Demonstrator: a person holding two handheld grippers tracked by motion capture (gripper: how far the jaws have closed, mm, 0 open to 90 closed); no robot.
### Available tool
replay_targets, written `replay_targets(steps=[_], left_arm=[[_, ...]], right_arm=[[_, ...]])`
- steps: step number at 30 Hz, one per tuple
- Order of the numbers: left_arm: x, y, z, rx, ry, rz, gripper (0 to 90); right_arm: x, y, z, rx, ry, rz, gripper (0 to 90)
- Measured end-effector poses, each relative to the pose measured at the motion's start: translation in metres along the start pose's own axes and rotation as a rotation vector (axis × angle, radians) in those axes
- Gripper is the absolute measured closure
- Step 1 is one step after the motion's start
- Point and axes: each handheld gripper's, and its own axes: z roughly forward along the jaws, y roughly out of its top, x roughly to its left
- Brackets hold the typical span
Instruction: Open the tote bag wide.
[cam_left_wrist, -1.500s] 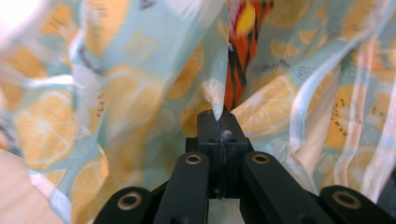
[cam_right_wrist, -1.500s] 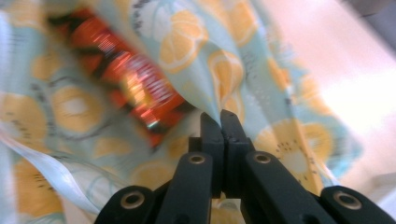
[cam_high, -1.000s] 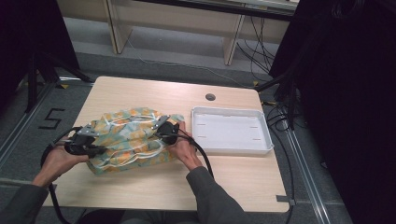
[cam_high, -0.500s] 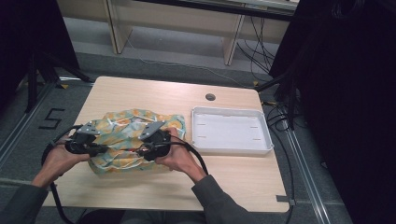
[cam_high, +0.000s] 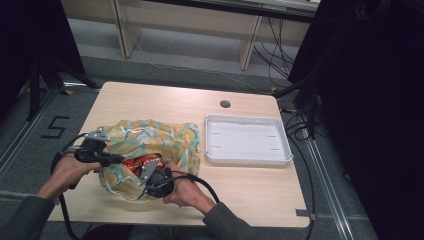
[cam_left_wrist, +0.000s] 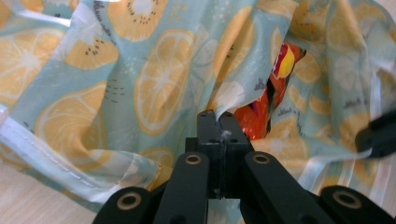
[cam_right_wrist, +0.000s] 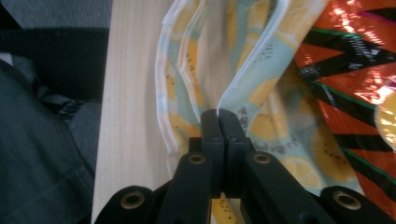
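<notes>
High view: fruit-print cloth bag (cam_high: 150, 150) slumped near the table's (cam_high: 165, 102) front left corner, mouth pulled apart between left gripper (cam_high: 112, 158) and right gripper (cam_high: 145, 175), orange snack packet (cam_high: 142, 162) showing inside. White tray (cam_high: 248, 157) toward the right edge, nothing in it.

Left gripper view: jaws pinched tight on a fold of the bag's rim, packet (cam_left_wrist: 261, 107) just beyond.

Right gripper view: jaws likewise clamped on the opposite rim; glossy packet (cam_right_wrist: 359, 70) close up, with black zigzag print not legible from above.

Probably light, limp, slippery cloth; best gripped at the stitched hem. Packet likely crinkly, easily crushed.
</notes>
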Motion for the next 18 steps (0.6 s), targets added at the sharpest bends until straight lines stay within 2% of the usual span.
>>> replay_targets(steps=[2, 3, 4, 5, 6, 7, 9, 10, 11, 12, 13, 14, 15, 16, 17, 18], left_arm=[[0.002, 0.004, -0.003, -0.009, -0.017, -0.029, 89.4], [0.001, 0.005, -0.004, -0.02, 0.007, -0.024, 89.4], [0.003, 0.008, -0.007, 0.03, 0.058, 0.012, 89.5], [0.005, 0.008, -0.008, 0.036, 0.063, 0.014, 89.5], [0.008, 0.008, -0.008, 0.019, 0.047, -0.015, 89.5], [0.011, 0.007, -0.009, 0.011, 0.052, -0.032, 89.5], [0.015, 0.004, -0.008, 0.049, 0.09, -0.004, 89.6], [0.015, 0.002, -0.007, 0.077, 0.132, 0.009, 89.6], [0.016, -0.002, -0.003, 0.089, 0.176, 0.019, 89.6], [0.02, -0.004, -0.002, 0.114, 0.176, 0.037, 89.6], [0.023, -0.007, 0.001, 0.122, 0.174, 0.021, 89.6], [0.026, -0.009, 0.003, 0.136, 0.174, 0.017, 89.6], [0.026, -0.011, 0.006, 0.144, 0.182, 0.014, 89.6], [0.026, -0.013, 0.009, 0.133, 0.196, 0.011, 89.6], [0.025, -0.013, 0.01, 0.131, 0.188, 0.016, 89.6], [0.025, -0.011, 0.008, 0.15, 0.183, 0.044, 89.5]], right_arm=[[0.0, 0.002, 0.006, 0.017, 0.012, -0.028, 90.0], [0.002, 0.002, 0.009, 0.022, 0.014, -0.015, 90.0], [0.003, 0.003, 0.012, 0.017, 0.031, -0.032, 90.0], [0.006, 0.003, 0.015, 0.013, 0.081, -0.011, 90.0], [0.018, 0.002, 0.012, 0.07, 0.073, 0.096, 90.0], [0.013, 0.003, 0.015, 0.041, 0.072, -0.053, 90.0], [0.02, 0.0, 0.016, 0.055, 0.094, -0.059, 90.0], [0.023, -0.002, 0.016, 0.053, 0.106, -0.059, 90.0], [0.023, -0.004, 0.016, 0.052, 0.11, -0.078, 90.0], [0.024, -0.007, 0.016, 0.053, 0.116, -0.068, 90.0], [0.025, -0.009, 0.017, 0.059, 0.122, -0.062, 90.0], [0.026, -0.011, 0.019, 0.067, 0.123, -0.073, 90.0], [0.027, -0.013, 0.021, 0.072, 0.124, -0.063, 90.0], [0.028, -0.015, 0.022, 0.066, 0.137, -0.051, 90.0], [0.027, -0.015, 0.021, 0.068, 0.141, -0.056, 90.0], [0.027, -0.015, 0.021, 0.07, 0.136, -0.056, 90.0]])
